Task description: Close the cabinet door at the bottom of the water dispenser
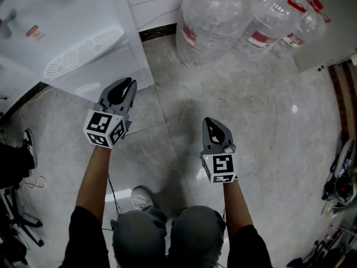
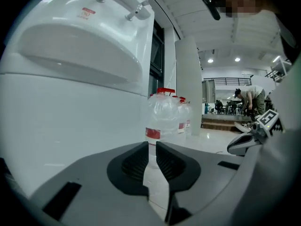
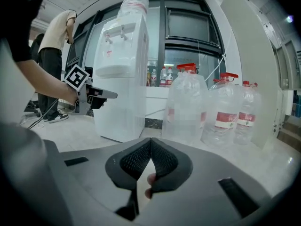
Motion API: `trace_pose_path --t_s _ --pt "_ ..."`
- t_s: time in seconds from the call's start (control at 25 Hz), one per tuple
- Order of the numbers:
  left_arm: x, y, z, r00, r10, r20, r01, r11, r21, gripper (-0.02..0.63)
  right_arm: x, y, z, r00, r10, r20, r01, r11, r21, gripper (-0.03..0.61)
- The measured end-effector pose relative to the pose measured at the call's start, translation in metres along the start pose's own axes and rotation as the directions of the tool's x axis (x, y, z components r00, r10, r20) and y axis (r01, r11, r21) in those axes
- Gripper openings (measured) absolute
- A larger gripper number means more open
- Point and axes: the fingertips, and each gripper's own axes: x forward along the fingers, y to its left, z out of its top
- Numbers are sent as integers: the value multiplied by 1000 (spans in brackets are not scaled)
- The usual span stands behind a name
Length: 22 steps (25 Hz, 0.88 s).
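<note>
While the left gripper's (image 2: 152,147) fingers gape slightly, empty, the right gripper's (image 3: 150,140) fingers meet.

The left gripper (image 2: 152,147) held its jaws slightly apart on a narrow, empty gap, close beside the white water dispenser (image 2: 70,102) at left; red-capped water bottles (image 2: 162,114) stood beyond.

Head view looks steeply down; low, near-level gripper views share the water dispenser (image 3: 120,79) and bottles (image 3: 221,109).
</note>
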Motion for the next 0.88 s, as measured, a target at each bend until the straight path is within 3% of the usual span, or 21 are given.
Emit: trace_pose_path --t_s 0.32,0.52,0.88 --pt "-56 -21 52 999 52 -14 -52 998 -18 15 -35 22 59 998 63 -4 -63 998 11 12" --pt "-101 -37 118 998 63 -13 -63 998 16 15 -66 40 123 994 109 -10 -109 994 10 12" --pt "-182 -34 243 987 159 -8 -160 987 -24 14 -118 72 264 984 177 -8 -178 984 -21 12"
